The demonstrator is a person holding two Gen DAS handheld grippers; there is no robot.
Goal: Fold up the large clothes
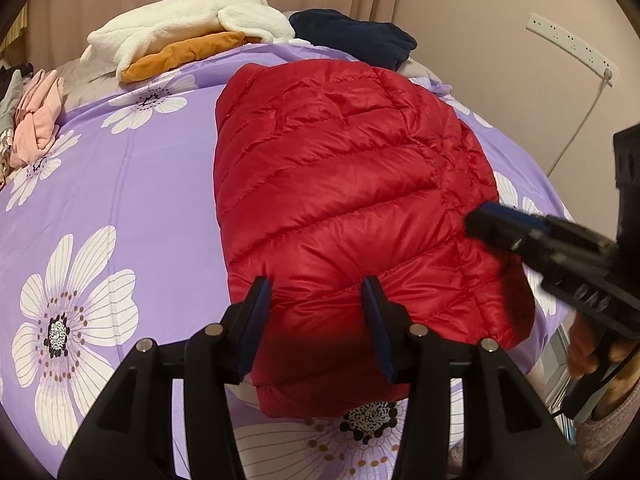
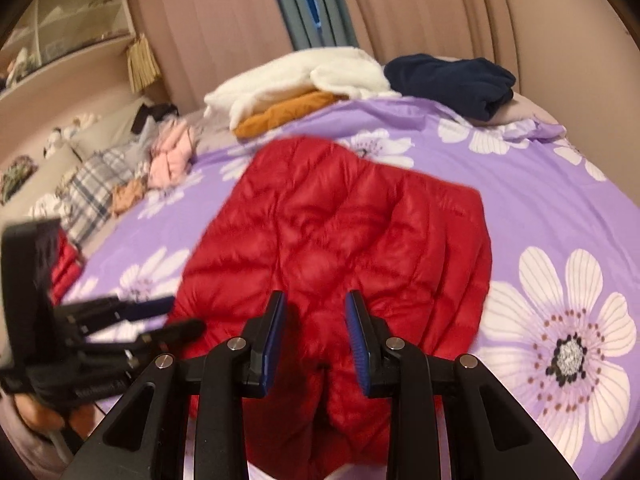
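Observation:
A red quilted down jacket (image 1: 344, 200) lies folded into a long block on the purple flowered bedspread (image 1: 120, 184); it also shows in the right wrist view (image 2: 340, 232). My left gripper (image 1: 318, 286) is open and empty, its fingers just above the jacket's near end. My right gripper (image 2: 316, 300) is open and empty over the jacket's near edge. The right gripper also shows in the left wrist view (image 1: 520, 232) at the jacket's right side. The left gripper shows in the right wrist view (image 2: 160, 316) at the jacket's left side, open.
A white fleece on an orange garment (image 1: 188, 28) and a navy garment (image 1: 356, 36) lie folded at the far end of the bed. Pink and plaid clothes (image 2: 168, 156) are heaped at the left edge. A wall with a power strip (image 1: 572, 48) stands to the right.

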